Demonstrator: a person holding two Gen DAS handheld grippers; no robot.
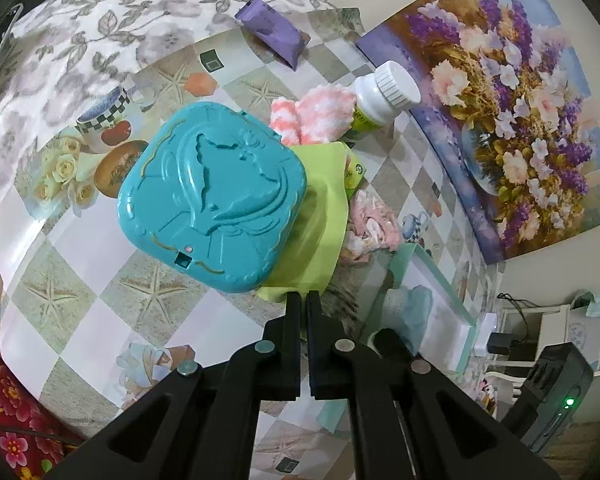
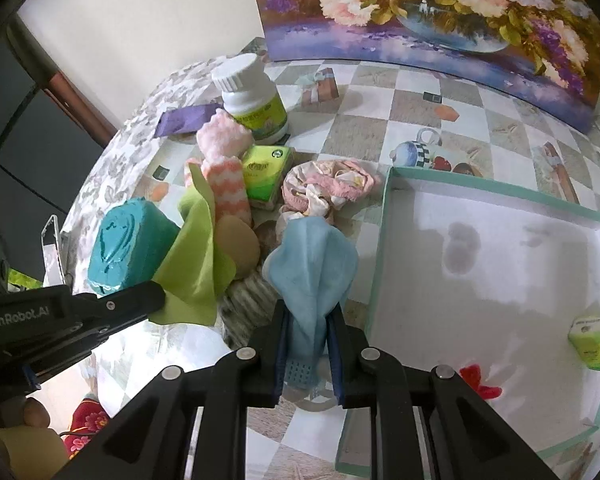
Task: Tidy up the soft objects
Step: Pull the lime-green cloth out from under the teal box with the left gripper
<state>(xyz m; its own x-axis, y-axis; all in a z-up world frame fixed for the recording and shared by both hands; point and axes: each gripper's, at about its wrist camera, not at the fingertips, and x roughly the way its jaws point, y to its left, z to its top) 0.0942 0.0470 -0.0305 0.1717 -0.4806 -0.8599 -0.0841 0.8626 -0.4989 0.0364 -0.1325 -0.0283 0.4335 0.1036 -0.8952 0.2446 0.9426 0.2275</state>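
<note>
My left gripper (image 1: 305,296) is shut on the corner of a lime green cloth (image 1: 320,216), which lies partly under a teal plastic case (image 1: 210,196). In the right wrist view the left gripper (image 2: 156,300) shows pinching the green cloth (image 2: 196,256) beside the teal case (image 2: 128,248). My right gripper (image 2: 309,312) is shut on a light blue cloth (image 2: 312,260), held just left of the teal-rimmed white tray (image 2: 384,240). A pink-and-white fuzzy sock (image 2: 224,176) and a pink frilly fabric bundle (image 2: 328,188) lie behind.
A white pill bottle (image 2: 252,96), a green tissue pack (image 2: 266,172) and a purple packet (image 2: 184,118) sit on the checkered tablecloth. The tray holds a green pack (image 2: 594,344) and a red item (image 2: 478,380). A flower painting (image 2: 440,12) leans at the back.
</note>
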